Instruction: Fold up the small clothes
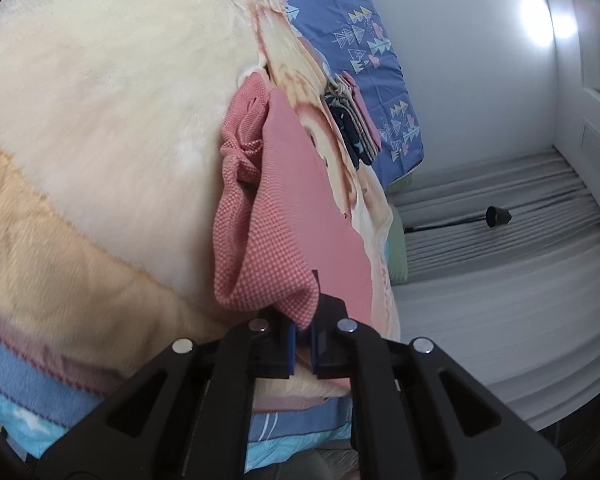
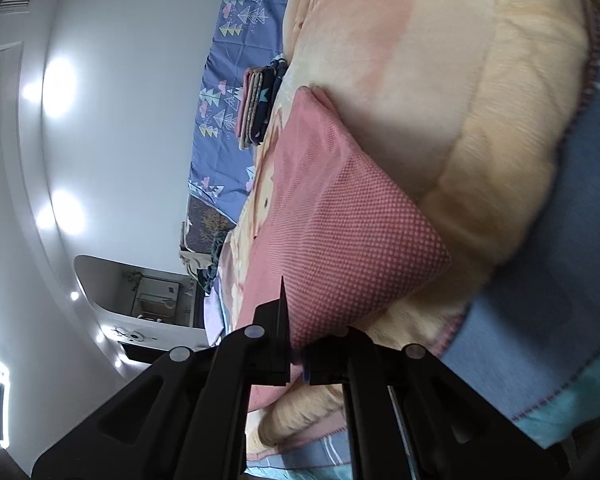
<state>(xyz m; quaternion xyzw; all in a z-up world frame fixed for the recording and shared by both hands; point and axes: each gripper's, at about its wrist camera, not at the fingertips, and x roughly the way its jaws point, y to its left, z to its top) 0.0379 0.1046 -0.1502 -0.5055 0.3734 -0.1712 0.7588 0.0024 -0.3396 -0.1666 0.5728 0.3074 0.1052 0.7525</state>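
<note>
- The left gripper is clamped on one corner of a small pink dotted knit garment, with the cloth pinched between its blue pads.
- The right gripper is clamped on another corner of the same garment, and the cloth runs taut away from its jaws.
- The garment hangs over the plush cream-and-peach blanket, partly lifted off it. In the left wrist view one side is bunched and doubled (a fold in progress, I judge, not a finished one).
- Beyond the garment on the blanket's far side lies a neat stack of folded small clothes, pink and dark navy, at the edge where the blanket meets the blue tree-print bedsheet.
- Judging by that stack, several pieces are done; this pink one remains to be laid flat, folded and added.
- Whether more unfolded clothes wait elsewhere cannot be told.
</note>
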